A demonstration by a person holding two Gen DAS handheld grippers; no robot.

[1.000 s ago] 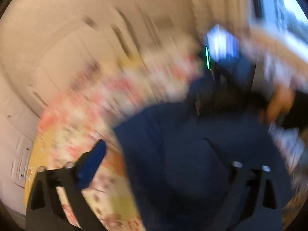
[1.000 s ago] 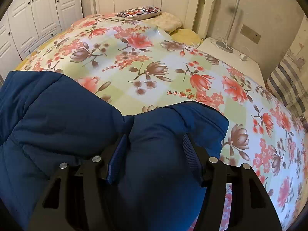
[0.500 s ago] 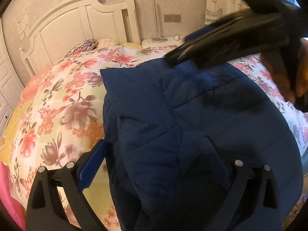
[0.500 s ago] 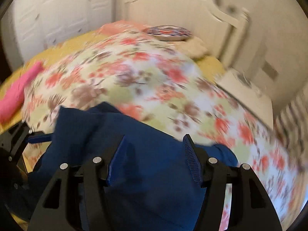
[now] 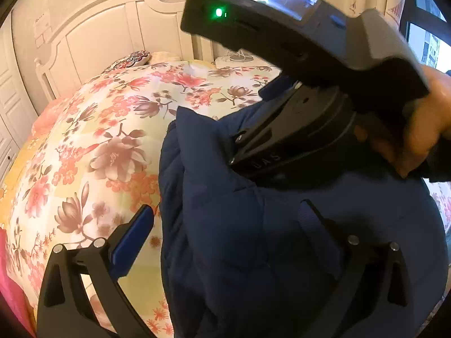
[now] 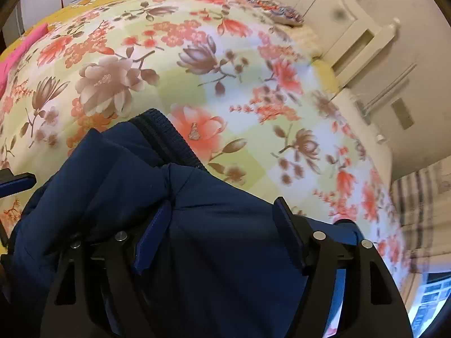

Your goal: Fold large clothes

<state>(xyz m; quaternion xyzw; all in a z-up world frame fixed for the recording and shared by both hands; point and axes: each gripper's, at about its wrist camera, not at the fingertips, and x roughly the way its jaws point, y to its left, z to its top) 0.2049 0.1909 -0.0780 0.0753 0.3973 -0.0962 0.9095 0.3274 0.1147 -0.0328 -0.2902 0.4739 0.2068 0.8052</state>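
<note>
A: Where's the navy padded jacket [image 5: 253,239]?

B: Heaped on the floral bedspread [image 5: 93,146], under both claws. The right gripper [image 6: 220,236] is opening with fabric between its 2 pads; the left gripper [image 5: 228,242] is spreading too, straddling the jacket's left edge.

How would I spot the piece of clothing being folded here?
Find the bed with the floral bedspread. On its near part lies the puffy navy jacket, bunched up. It is the only dark, plain, quilted thing on the bright flowers, with a ribbed knit edge.
</note>
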